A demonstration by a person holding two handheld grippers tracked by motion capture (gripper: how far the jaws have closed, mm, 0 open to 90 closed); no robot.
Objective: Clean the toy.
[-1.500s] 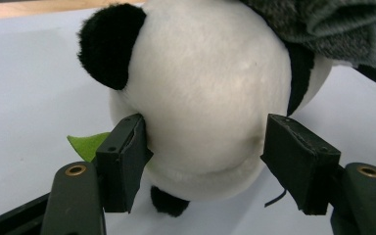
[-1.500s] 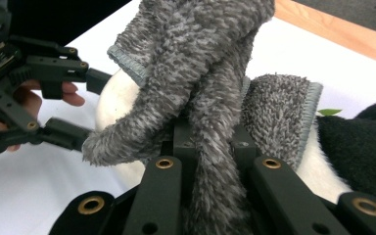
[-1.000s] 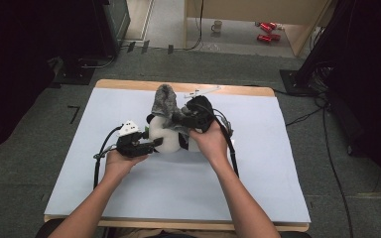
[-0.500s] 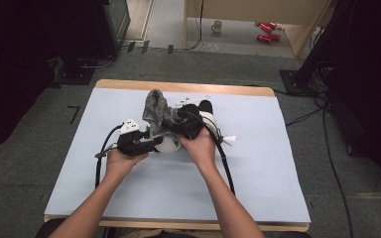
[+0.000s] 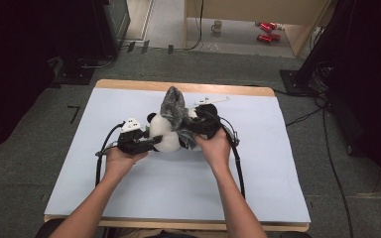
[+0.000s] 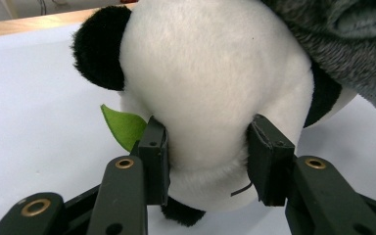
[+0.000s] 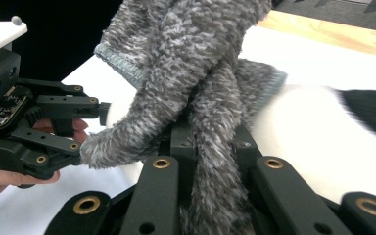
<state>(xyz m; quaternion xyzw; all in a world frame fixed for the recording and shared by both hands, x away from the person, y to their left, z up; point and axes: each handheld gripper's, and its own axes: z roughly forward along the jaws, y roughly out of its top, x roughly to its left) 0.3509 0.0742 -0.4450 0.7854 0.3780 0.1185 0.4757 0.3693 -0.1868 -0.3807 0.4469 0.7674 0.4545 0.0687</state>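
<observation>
My left gripper (image 6: 209,161) has just been closing its jaws onto the panda (image 6: 210,93), right gripper (image 7: 210,147) clamps the grey sock (image 7: 196,73), not yet pulled on.

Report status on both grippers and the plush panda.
Left gripper jaws just closing, pressing the white-and-black plush panda toy. Right gripper shut on the grey fuzzy sock, draped over the toy. Nothing in the way.

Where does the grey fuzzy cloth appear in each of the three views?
High view: the grey fuzzy cloth stands up at the table's middle, over the plush panda.
Left gripper view: the cloth fills the top right corner, above the panda.
Right gripper view: the cloth rises from the right gripper, centre.
Shared landmark: the panda's white body.
</observation>
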